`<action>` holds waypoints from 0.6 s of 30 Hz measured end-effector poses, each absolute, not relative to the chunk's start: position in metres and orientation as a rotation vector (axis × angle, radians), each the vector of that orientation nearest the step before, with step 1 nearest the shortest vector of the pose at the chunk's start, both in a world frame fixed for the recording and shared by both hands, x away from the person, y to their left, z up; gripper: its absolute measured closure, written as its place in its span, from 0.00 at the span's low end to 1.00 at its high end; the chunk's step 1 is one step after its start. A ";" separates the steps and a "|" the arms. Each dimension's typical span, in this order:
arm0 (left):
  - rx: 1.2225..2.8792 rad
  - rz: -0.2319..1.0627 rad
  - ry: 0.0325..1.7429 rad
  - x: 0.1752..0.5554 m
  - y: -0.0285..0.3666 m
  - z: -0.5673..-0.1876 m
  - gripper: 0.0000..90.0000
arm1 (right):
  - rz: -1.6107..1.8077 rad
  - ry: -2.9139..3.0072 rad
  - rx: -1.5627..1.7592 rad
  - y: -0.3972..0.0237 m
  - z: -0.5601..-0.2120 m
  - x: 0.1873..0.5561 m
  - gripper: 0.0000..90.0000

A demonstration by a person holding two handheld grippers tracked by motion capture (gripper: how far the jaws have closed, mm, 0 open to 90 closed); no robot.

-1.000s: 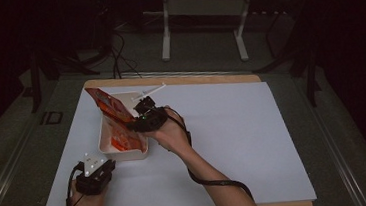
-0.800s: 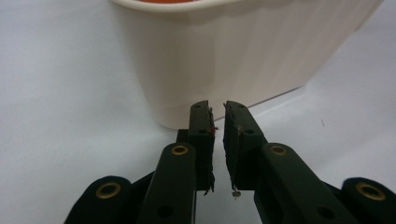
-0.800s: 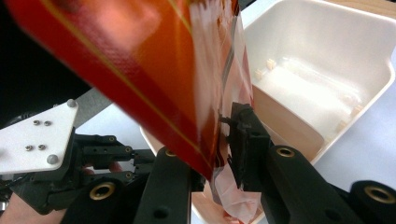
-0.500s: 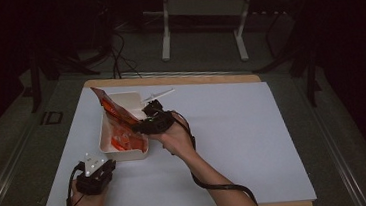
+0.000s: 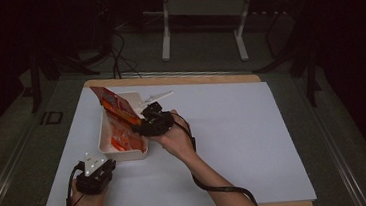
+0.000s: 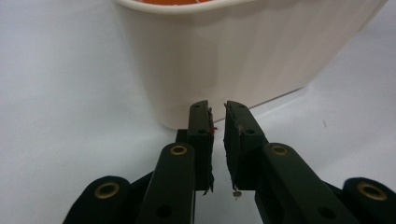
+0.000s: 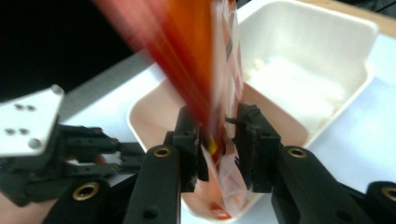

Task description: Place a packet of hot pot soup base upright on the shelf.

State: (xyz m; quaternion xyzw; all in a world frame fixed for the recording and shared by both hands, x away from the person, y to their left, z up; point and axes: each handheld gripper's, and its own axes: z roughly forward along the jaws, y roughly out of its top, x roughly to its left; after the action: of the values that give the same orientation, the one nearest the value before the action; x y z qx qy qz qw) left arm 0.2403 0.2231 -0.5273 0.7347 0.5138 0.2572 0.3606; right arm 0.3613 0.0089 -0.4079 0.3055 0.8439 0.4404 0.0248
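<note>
A white tray (image 5: 125, 154) sits at the left of the white mat, with orange contents (image 5: 121, 138) inside. An orange packet (image 5: 116, 106) slants up over it. My right gripper (image 5: 138, 128) reaches in from the tray's right side. In the right gripper view the blurred packet (image 7: 196, 60) passes between the jaws of the right gripper (image 7: 217, 121), which have just been opening. It lies by one pad with a gap at the other. My left gripper (image 5: 106, 159) rests near the tray's front corner. The left gripper (image 6: 217, 109) points at the tray wall (image 6: 233, 51), its jaws slightly apart and empty.
A thin white utensil (image 5: 158, 96) lies by the tray's far right corner. The mat (image 5: 233, 128) stretches to the right on a wooden board. Metal stand legs (image 5: 166, 39) rise on the floor beyond the table. The left gripper's grey plate (image 7: 28, 121) is in the right gripper view.
My right hand has shifted slightly toward me, with the packet still slanted over the tray. The left hand has stayed where it was.
</note>
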 end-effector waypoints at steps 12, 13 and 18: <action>1.886 0.659 1.323 0.240 0.223 -0.527 0.90 | 1.340 2.581 0.890 -0.007 -0.391 0.354 0.78; 1.883 0.654 1.321 0.239 0.223 -0.527 0.89 | 1.349 2.585 0.890 -0.010 -0.390 0.353 0.79; 1.885 0.654 1.316 0.239 0.222 -0.527 0.88 | 1.363 2.599 0.890 -0.023 -0.387 0.350 0.85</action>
State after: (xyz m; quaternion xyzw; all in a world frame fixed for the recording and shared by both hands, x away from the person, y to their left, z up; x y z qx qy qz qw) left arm 0.2392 0.2223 -0.5266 0.7336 0.5122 0.2546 0.3669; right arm 0.3504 -0.0232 -0.3866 0.2901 0.8469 0.4441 0.0375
